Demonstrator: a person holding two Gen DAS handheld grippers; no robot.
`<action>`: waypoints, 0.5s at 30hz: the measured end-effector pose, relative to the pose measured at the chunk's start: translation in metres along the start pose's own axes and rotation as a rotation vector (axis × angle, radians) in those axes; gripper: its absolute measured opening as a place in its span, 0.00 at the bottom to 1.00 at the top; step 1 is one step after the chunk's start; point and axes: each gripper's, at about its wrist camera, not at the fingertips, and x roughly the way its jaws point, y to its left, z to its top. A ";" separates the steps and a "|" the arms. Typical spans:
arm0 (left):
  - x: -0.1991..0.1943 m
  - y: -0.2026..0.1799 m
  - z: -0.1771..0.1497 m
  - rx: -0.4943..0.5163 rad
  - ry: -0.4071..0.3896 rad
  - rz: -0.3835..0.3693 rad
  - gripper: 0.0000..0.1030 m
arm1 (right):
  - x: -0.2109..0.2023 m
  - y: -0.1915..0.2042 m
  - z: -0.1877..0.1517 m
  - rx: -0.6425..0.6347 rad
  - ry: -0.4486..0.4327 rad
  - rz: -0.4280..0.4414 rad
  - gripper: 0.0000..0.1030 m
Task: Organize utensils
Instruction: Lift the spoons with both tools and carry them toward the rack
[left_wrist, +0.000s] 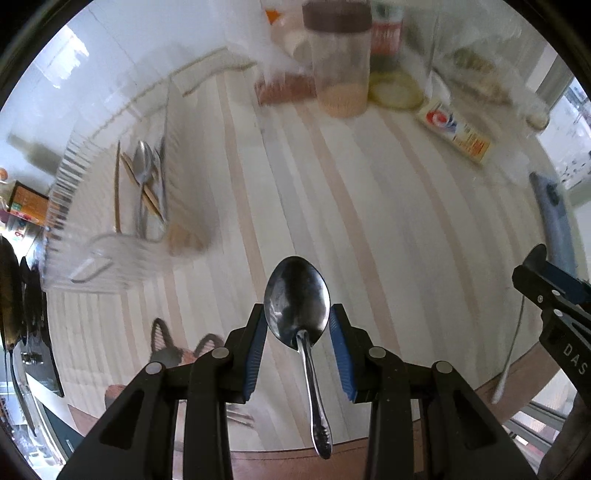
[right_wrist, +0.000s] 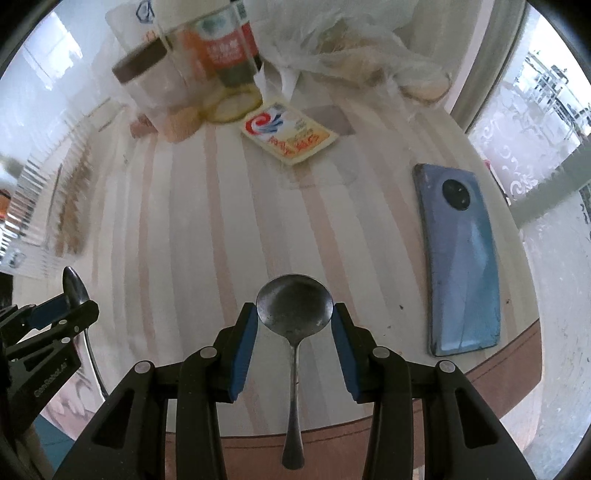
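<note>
Far off to the left of the left hand-held gripper (left_wrist: 297, 325) sits the clear ribbed tray (left_wrist: 74, 221) on the striped bench (left_wrist: 314, 184), with a spoon and wooden chopsticks (left_wrist: 142, 184) already lying in it. Between this gripper's blue pads hangs a shiny oval spoon (left_wrist: 297, 295), bowl pinched at its sides, handle dangling back toward the camera and clear of the bench.

Move right, and the right hand-held gripper (right_wrist: 294, 325) carries its own prize: a darker round spoon (right_wrist: 294, 301), bowl clamped between the pads at a middling gap, handle hanging below.

My read is that both are in the carry step (pick-up done, drop-off to come). The next move calls for swinging each spoon leftward over the tray and lowering it alongside the cutlery there before letting go, one at a time so the two grippers don't collide.

Hard to make out: the jars and bags ahead are smeared by blur, and so are the tray's far wall and contents in the right view. A blue phone (right_wrist: 461, 266) lies to the right, out of the way.
</note>
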 end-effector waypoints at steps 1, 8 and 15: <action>-0.005 0.001 0.000 -0.001 -0.012 -0.001 0.30 | -0.004 0.001 0.001 0.002 -0.008 0.005 0.42; -0.044 0.017 0.014 -0.028 -0.104 -0.005 0.30 | -0.035 0.006 0.016 0.015 -0.092 0.036 0.42; -0.079 0.031 0.025 -0.051 -0.200 0.007 0.30 | -0.059 0.020 0.031 -0.003 -0.165 0.056 0.42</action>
